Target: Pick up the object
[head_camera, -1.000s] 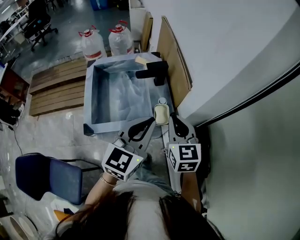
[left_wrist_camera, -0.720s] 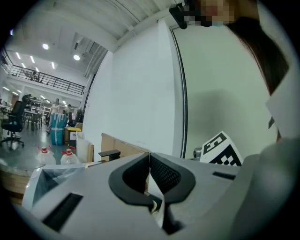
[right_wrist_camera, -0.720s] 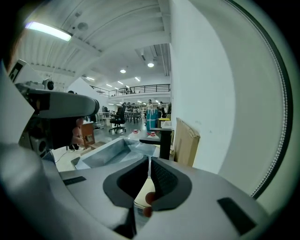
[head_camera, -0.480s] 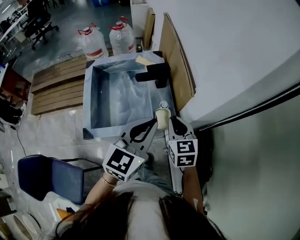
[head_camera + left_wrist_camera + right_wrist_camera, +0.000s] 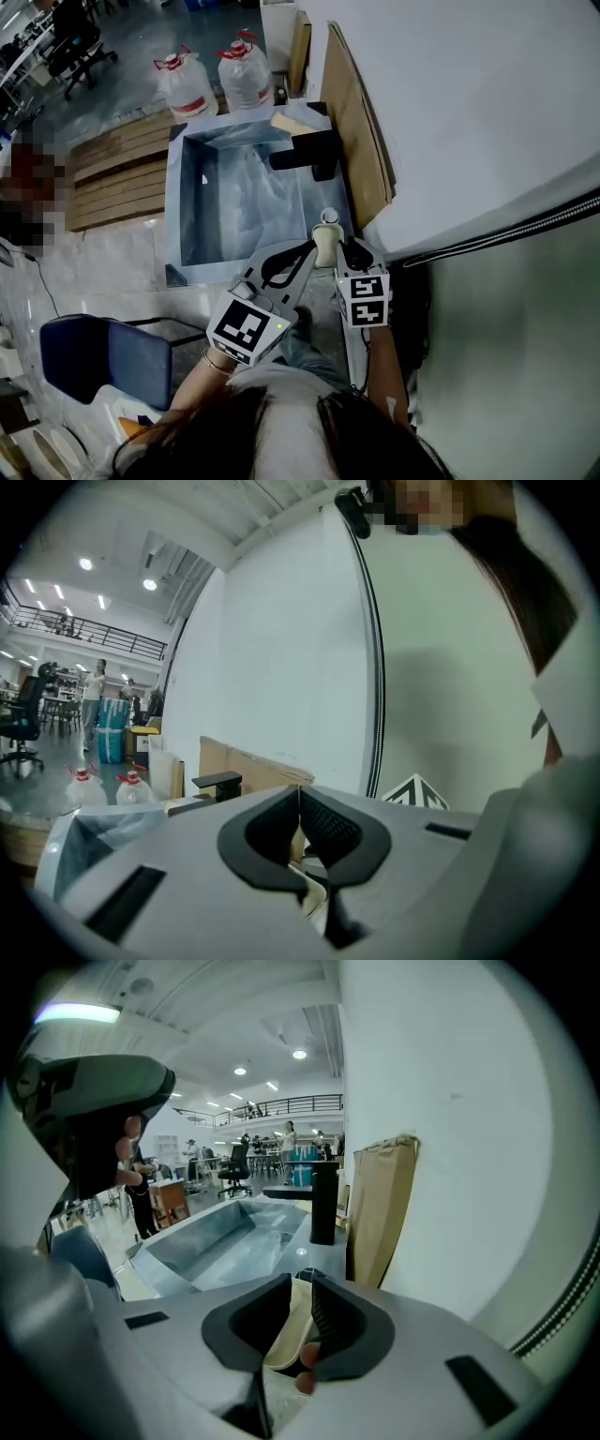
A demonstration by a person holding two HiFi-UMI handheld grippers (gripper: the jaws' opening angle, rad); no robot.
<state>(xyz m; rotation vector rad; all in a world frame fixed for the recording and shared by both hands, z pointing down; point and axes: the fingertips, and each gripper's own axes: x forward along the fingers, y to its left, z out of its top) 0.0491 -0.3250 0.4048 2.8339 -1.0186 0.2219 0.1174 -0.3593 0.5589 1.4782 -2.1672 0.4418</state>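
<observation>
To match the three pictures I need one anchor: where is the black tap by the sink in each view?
Head view: black tap, upper centre, at the sink's far right corner.
Left gripper view: tap small, at mid-height, left of centre.
Right gripper view: tap upright at centre, beyond the fingers holding the cream object.
Shared landmark: cardboard sheet leaning just beside the tap.

Two water jugs point(image 5: 185, 86) at the top centre, one steel sink point(image 5: 186, 208), one black faucet point(image 5: 314, 148), one cream bottle point(image 5: 324, 246), one blue chair point(image 5: 103, 361) at lower left.
</observation>
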